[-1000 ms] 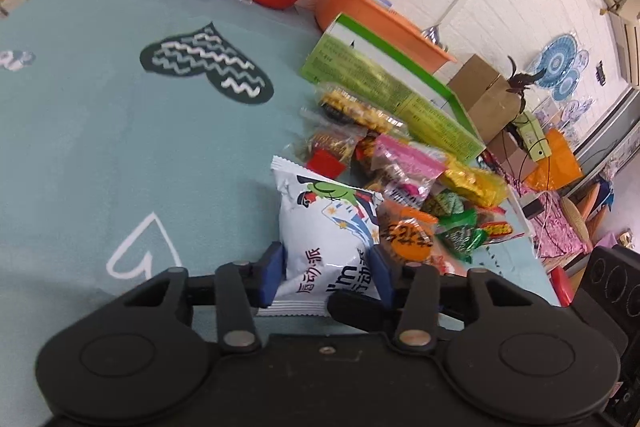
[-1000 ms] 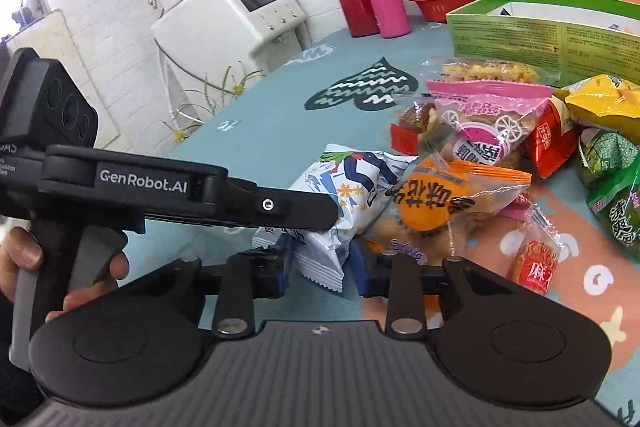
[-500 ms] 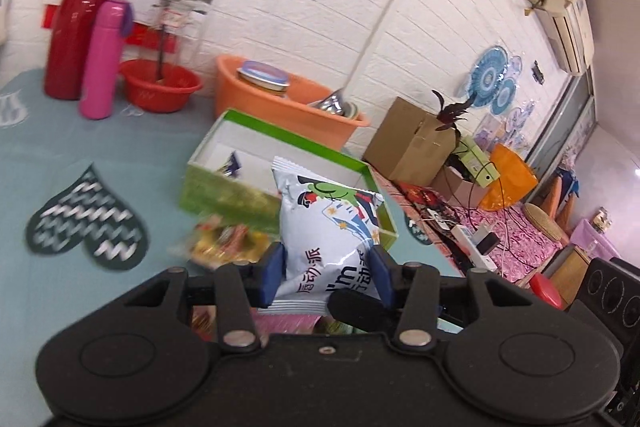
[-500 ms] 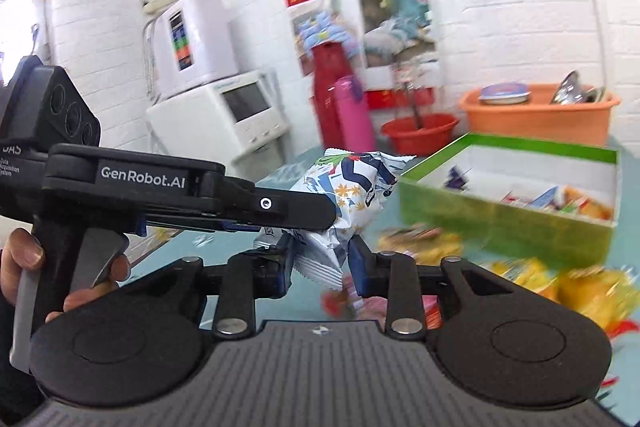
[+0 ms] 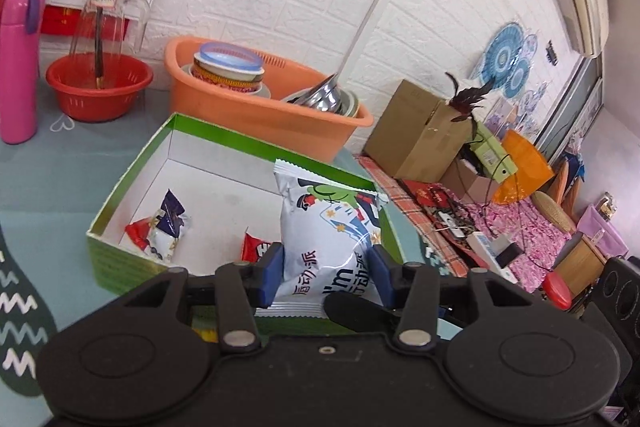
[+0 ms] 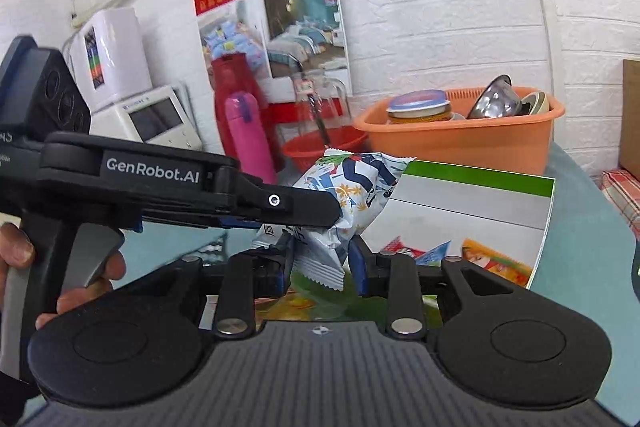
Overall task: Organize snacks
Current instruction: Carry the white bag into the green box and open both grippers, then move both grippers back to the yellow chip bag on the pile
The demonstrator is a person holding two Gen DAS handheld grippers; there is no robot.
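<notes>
A white snack bag (image 5: 332, 227) with blue and green print is pinched at its lower end by my left gripper (image 5: 326, 267), blue pads pressing on both sides. My right gripper (image 6: 322, 267) is shut on the same white snack bag (image 6: 352, 187) from another side, and the left gripper (image 6: 320, 211) crosses in from the left there. The bag hangs above the near edge of an open green box (image 5: 132, 179) with a white inside. A small white and red snack (image 5: 160, 227) and a red packet (image 5: 252, 247) lie in it. The green box (image 6: 480, 177) also holds colourful packets (image 6: 492, 263).
An orange basin (image 5: 256, 111) with bowls stands right behind the box. To its left are a red basket (image 5: 100, 83) and a pink bottle (image 5: 18, 63). A cardboard box (image 5: 416, 131) sits beyond the table's right edge. A hand (image 6: 16, 247) grips the left tool.
Both grippers lifted the white bag off the snack pile and carried it over to the green box. The pile has dropped out of view and the box's inside now shows.
</notes>
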